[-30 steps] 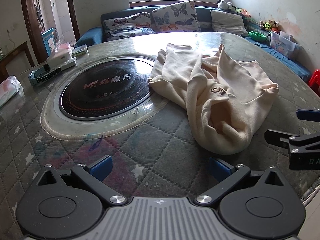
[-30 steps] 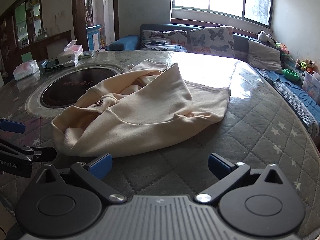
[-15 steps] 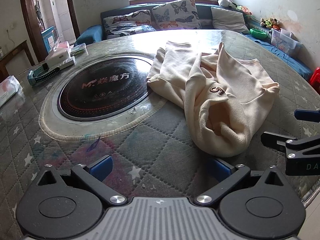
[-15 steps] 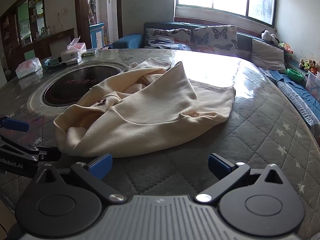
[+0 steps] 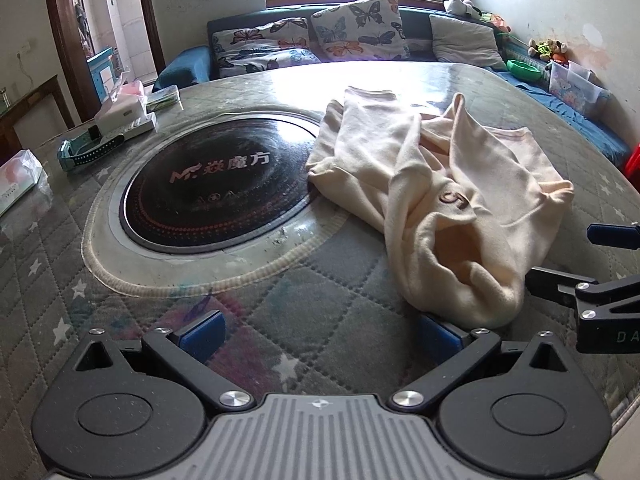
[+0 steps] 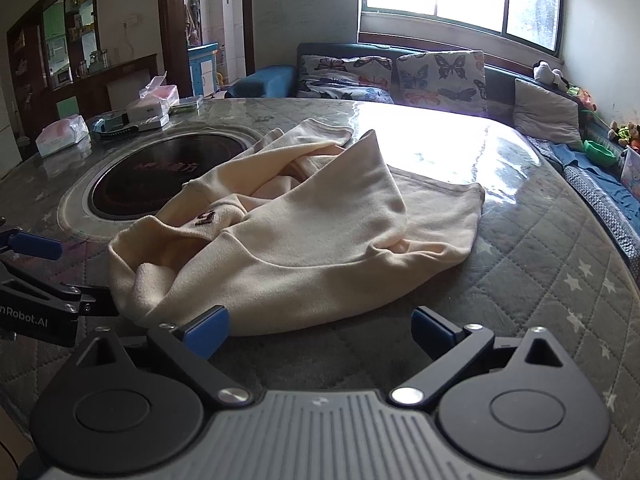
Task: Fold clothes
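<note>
Both grippers nearer crumpled cream sweatshirt [image 5: 448,204], wide open.

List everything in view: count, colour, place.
sweatshirt: one, cream, crumpled on the table just ahead of both grippers
table: one, grey quilted cover with white stars
cooktop: one, black, round, set into the table left of the sweatshirt
tissue packs: two, pink and white, table's far left edge
white box: one, beside the tissues
sofa: one, dark blue, under the window
butterfly cushions: three on the sofa
left gripper: open, empty
right gripper: open, empty
</note>
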